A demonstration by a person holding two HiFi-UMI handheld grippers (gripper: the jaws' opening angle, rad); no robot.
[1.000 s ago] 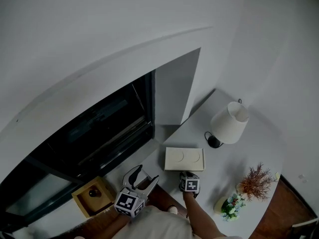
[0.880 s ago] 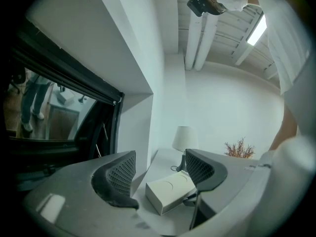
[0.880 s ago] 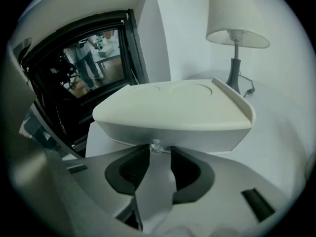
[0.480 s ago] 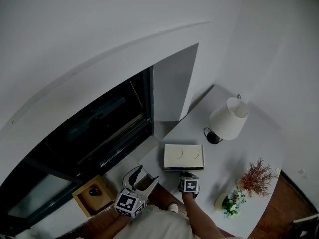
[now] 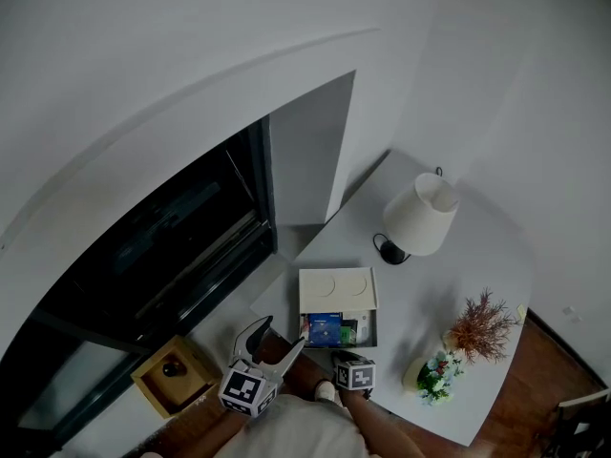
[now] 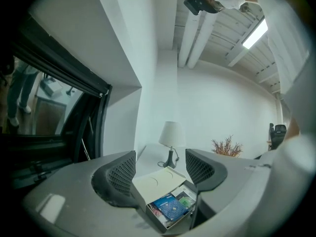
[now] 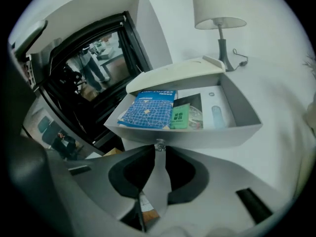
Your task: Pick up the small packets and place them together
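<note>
Pinching jaws: the right gripper [image 7: 159, 151] is pointing steeply down at the near edge of the table [image 7: 276, 93]. Its jaws have just been closing and are now sitting narrow, clamped on the small clear knob [image 7: 159, 144] of a drawer front.
Left gripper: the left gripper [image 6: 159, 157] is hovering roughly level, just left of the right one. Its jaws are standing wide apart with nothing touching them, and the drawer is showing beyond the gap.
Drawer: the grey drawer [image 7: 197, 135] is sitting pulled out toward the person from under a cream box top [image 7: 177, 75].
Packets: all are lying inside the drawer. A blue packet [image 7: 148, 110] is resting at the left, and a green packet [image 7: 179, 115] is lying against its right edge. A dark packet [image 7: 192, 101] is peeking out behind the green one.
White item: a white item [image 7: 216, 110] is lying at the drawer's right side; what it is cannot be told.
Lamp: a lamp [image 7: 219, 9] with a white shade and dark base is standing on the table behind the box.
Plants: a dried sprig [image 5: 477, 324] and a small flower pot [image 5: 434, 375] are sitting near the table's right edge.
Window: a dark window [image 5: 172, 246] is filling the wall to the left, beyond the table.
</note>
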